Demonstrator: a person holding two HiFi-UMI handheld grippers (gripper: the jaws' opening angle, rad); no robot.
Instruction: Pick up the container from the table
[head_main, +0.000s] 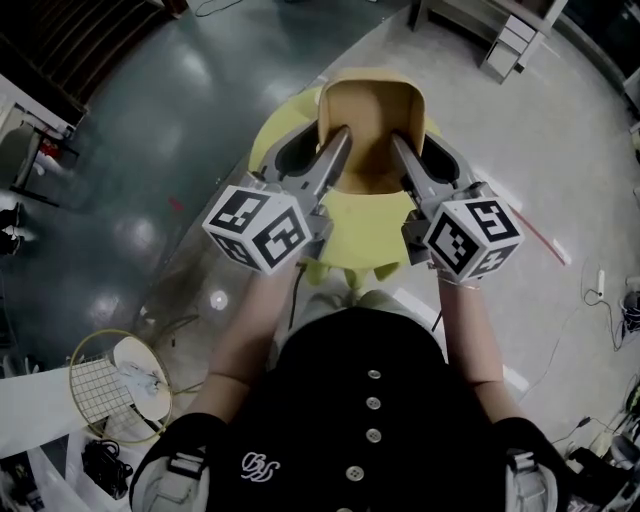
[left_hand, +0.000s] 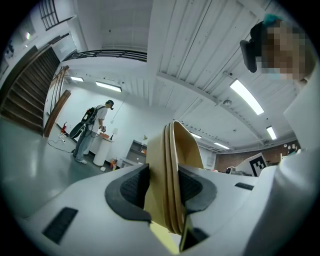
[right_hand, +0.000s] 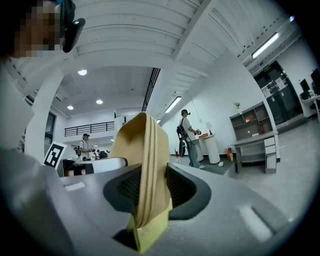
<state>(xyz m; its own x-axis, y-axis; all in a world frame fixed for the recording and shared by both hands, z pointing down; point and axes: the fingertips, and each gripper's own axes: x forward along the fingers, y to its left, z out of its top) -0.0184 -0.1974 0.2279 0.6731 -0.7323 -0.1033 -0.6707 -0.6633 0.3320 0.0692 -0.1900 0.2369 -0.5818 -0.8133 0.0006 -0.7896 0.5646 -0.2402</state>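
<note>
Tan container (head_main: 372, 120) at upper centre of head view, over yellow tabletop (head_main: 372, 235), open side facing up at camera. Left gripper (head_main: 320, 150) jaws clamped on left wall; right gripper (head_main: 420, 152) jaws clamped on right wall. White shirt logo (head_main: 260, 465) unreadable.

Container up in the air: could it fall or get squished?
It might. The container hangs above the yellow table, held only by its thin side walls: the left gripper pinches one, the right gripper the other. If the hands drift apart or tilt unevenly, a wall could bend or slip out. The pinched edge shows several layers, so it may be a stack, and a lower one could drop off.
</note>
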